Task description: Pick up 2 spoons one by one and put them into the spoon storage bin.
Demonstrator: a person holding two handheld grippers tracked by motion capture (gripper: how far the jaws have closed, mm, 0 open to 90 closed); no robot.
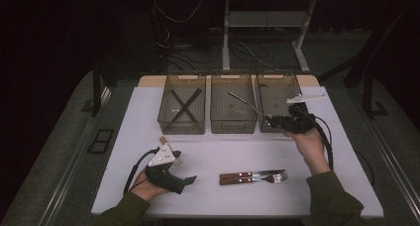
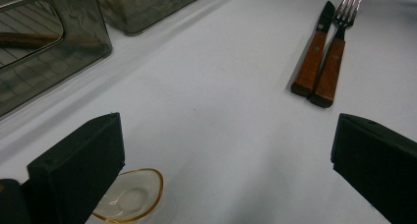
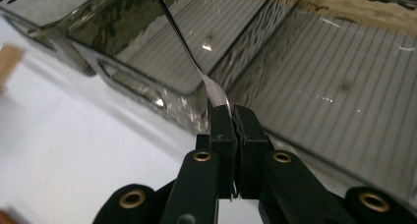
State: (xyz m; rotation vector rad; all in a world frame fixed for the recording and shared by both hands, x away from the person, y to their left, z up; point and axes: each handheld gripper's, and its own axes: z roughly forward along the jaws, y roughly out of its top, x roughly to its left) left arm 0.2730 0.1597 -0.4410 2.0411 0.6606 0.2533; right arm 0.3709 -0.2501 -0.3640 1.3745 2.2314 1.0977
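My right gripper (image 1: 270, 120) (image 3: 233, 117) is shut on the broad end of a slim metal utensil (image 1: 242, 102) (image 3: 184, 42). The utensil's thin handle slants up and left over the middle clear bin (image 1: 233, 126). This gripper hovers at the front edge between the middle bin and the right bin (image 1: 277, 74). At the near left my left gripper (image 1: 183, 170) (image 2: 226, 135) rests on the white table (image 1: 223, 151), its jaws wide open with nothing between them. A wooden-handled knife (image 1: 250, 174) (image 2: 312, 62) and fork (image 1: 255, 179) (image 2: 334, 62) lie side by side near the front centre.
The left bin (image 1: 181, 128) holds two crossed wooden-handled pieces. A small glass dish with an amber rim (image 2: 129, 197) sits by my left gripper's left jaw. Desk legs and cables show on the dark floor behind the table.
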